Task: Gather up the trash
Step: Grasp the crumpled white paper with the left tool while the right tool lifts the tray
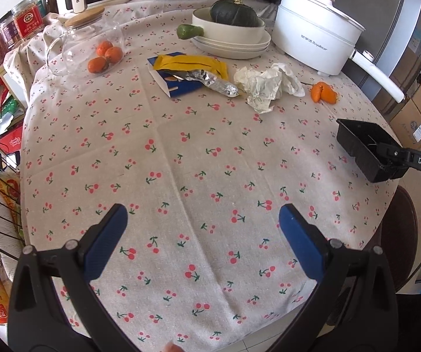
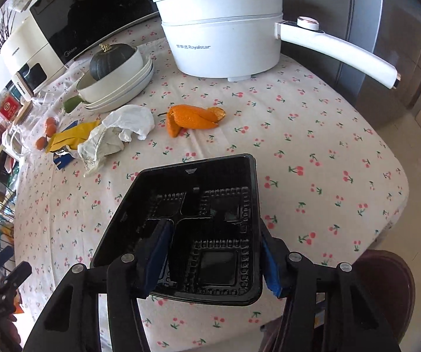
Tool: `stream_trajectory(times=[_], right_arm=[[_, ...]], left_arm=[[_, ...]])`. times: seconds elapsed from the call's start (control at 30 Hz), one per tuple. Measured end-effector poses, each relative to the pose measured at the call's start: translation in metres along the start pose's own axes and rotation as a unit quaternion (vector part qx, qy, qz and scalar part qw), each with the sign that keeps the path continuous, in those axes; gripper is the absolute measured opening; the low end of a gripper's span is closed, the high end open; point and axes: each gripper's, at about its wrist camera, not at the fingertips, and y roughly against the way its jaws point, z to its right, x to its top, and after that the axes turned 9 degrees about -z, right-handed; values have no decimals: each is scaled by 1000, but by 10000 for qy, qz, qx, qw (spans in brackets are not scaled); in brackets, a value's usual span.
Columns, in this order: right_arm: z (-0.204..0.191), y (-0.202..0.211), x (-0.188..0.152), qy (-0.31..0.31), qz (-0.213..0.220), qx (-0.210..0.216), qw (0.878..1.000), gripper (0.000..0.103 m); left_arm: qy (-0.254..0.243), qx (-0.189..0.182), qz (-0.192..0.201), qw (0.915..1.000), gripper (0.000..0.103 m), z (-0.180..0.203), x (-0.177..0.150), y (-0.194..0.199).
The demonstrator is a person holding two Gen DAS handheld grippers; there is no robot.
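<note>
Right tongs point(image 2: 210, 258) clamped on the black tray point(image 2: 198, 205): one pad inside, one on its outer right wall. The tray is at the desk's point(image 1: 181, 146) right edge. Left tongs point(image 1: 203, 228) wide open, empty. Orange peel point(image 2: 194, 120) lies straight ahead of the tray, long axis crosswise; crumpled paper point(image 2: 116, 135) ahead-left. Right hand nearer to both.

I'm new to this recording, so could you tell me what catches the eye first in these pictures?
The black plastic tray stands out first, near the table's right edge, with the right gripper clamped on its side wall. Beyond it lies the trash: orange peel and crumpled paper in front of the white electric pot. The left gripper is open over the bare cherry-print tablecloth.
</note>
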Motion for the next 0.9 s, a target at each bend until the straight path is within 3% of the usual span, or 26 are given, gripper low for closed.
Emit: stream_trajectory(times=[0.2,0.4,0.57,0.77,0.87,0.9], right_arm=[[27,7,-7,-167,53,96,9998,57],[40,13,-7,9,9,123,9999,57],[59,14,-6,-40,-11,91,9999,57],[83,12,-3,-226,-64,50,9997,57],[89,9,-1,-285,-91,16,9996,57],[90,8,-1,-300,-106,13,9995,57]], left_arm=[[0,-80,231,9997,103,29,28,-15],[-653,170,645,9956,98,58,69,-40],[-1130,13,1008,9885,92,76,99,-59],[-1568,242,768,9843,86,94,126,-88],[-1629,305,590,9844,75,97,134,-100],[-1623,305,548,9847,64,97,136,-102]])
